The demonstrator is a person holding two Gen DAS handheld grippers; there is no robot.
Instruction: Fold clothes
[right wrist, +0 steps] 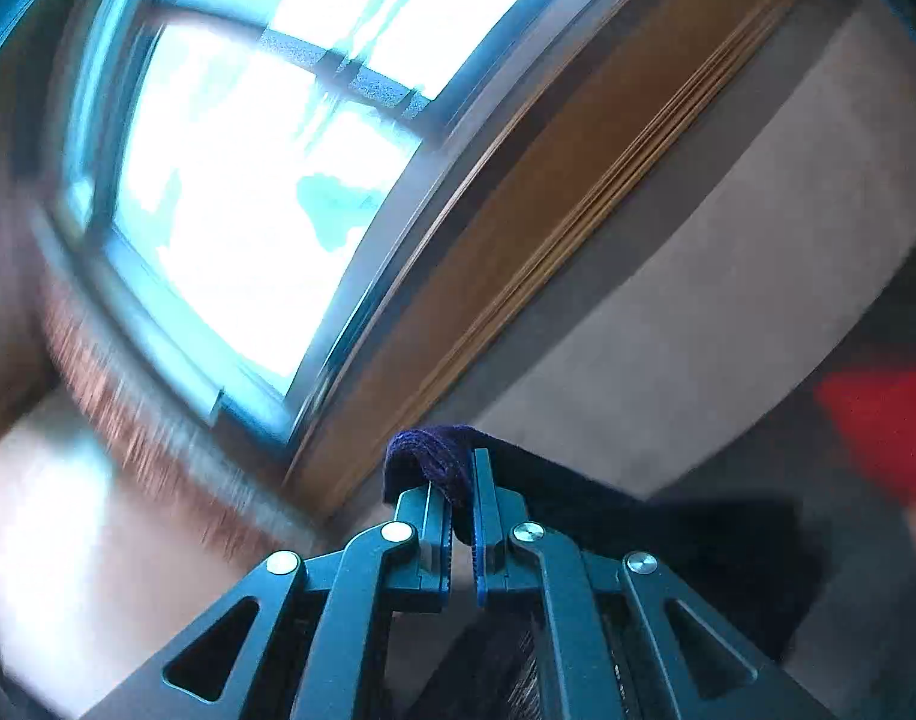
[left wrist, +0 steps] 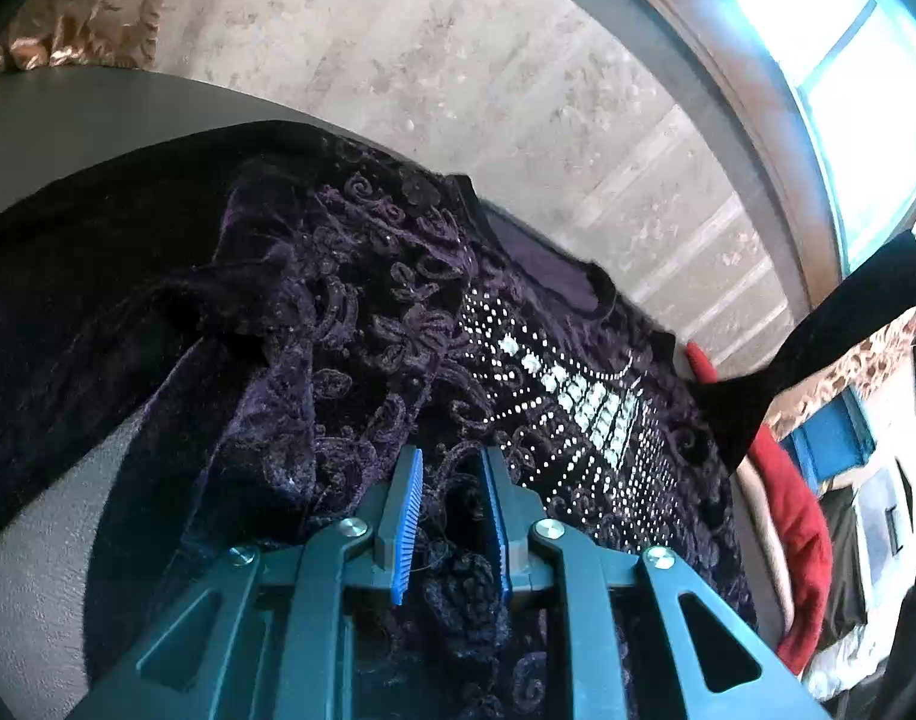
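A dark purple velvet dress with swirly stitching and shiny dots [left wrist: 434, 324] lies spread on a grey table [left wrist: 68, 120]. Its far side hangs over the table's back edge. A red cloth [left wrist: 799, 516] lies just beside its right edge. Bare grey table shows on the left. Behind the table is open tiled floor [left wrist: 458, 60] and a bright window [right wrist: 248, 180].

The left gripper [left wrist: 452, 516] is partly open, low over the dress; I cannot tell if its blue pads touch it. The right gripper [right wrist: 460, 516] is up in the air, squeezed tight on a fold of the dress's sleeve [right wrist: 434, 456].
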